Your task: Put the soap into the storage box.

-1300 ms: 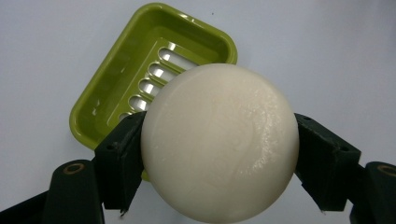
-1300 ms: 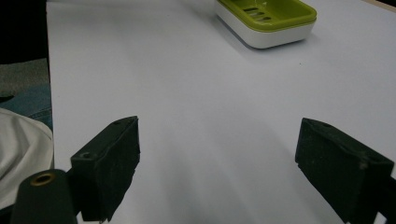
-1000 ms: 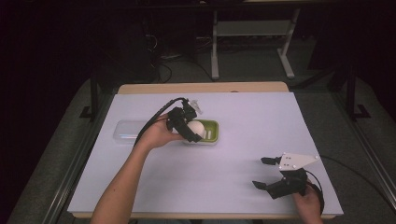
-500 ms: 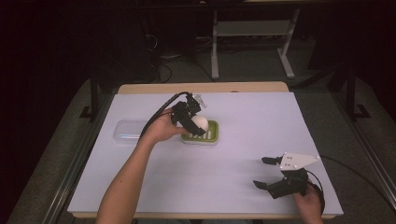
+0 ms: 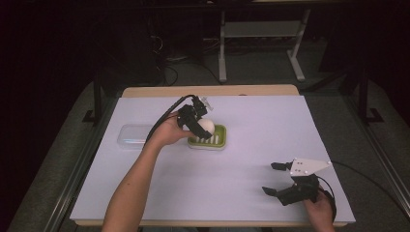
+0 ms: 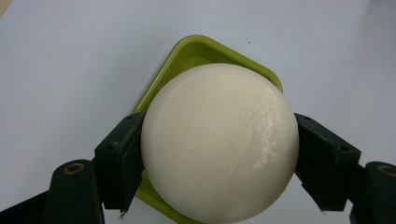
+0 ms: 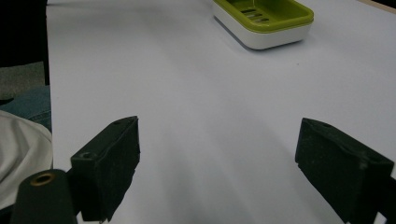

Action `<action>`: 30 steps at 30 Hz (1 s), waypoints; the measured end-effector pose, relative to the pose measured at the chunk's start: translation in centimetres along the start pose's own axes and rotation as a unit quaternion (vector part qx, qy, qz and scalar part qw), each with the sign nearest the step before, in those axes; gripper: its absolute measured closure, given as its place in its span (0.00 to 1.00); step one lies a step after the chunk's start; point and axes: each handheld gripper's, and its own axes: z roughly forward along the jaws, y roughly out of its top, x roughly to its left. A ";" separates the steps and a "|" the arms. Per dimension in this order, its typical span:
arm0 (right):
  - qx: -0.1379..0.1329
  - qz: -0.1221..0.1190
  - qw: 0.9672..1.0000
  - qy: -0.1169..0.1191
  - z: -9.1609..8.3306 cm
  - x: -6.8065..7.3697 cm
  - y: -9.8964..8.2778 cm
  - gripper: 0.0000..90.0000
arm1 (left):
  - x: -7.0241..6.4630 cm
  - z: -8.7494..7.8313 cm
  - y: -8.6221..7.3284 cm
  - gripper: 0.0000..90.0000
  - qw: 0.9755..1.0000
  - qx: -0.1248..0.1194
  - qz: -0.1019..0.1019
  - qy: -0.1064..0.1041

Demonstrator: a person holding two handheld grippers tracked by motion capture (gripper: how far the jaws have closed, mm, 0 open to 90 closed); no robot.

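The soap (image 6: 219, 142), a round cream-white bar, is pinched between the two jaws of the left gripper (image 6: 219, 158), one jaw pressed against each of its sides. It is held just above the green soap dish (image 5: 209, 137), which stands on the tabletop (image 5: 251, 159) near the middle, somewhat toward the far edge. A clear lid (image 5: 133, 137) lies just left of the dish. The right gripper (image 5: 275, 179) is held low near the tabletop's near right corner, its jaws spread wide with nothing between them.
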 end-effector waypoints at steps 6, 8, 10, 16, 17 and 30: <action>0.001 -0.001 1.000 0.002 0.0 0.0 0.0 0.14 | 0.1 0.3 0.2 0.28 1.000 0.001 0.003 -0.002; 0.001 -0.001 1.000 0.002 0.0 0.0 0.0 0.14 | 0.1 0.5 0.1 0.28 1.000 -0.002 -0.004 -0.003; 0.001 -0.001 1.000 0.002 0.0 0.0 0.0 0.14 | 0.3 0.6 0.1 0.28 1.000 0.004 0.000 0.001; 0.000 0.000 1.000 0.002 0.0 0.0 0.0 0.15 | 0.4 1.0 0.1 0.28 1.000 0.001 -0.008 -0.001; 0.000 0.000 1.000 0.002 0.0 0.0 0.0 0.15 | 0.4 1.1 0.2 0.28 1.000 0.002 -0.005 -0.002; 0.003 0.000 1.000 0.005 0.1 0.0 0.0 0.15 | 0.8 2.0 0.2 0.28 1.000 0.013 -0.012 -0.004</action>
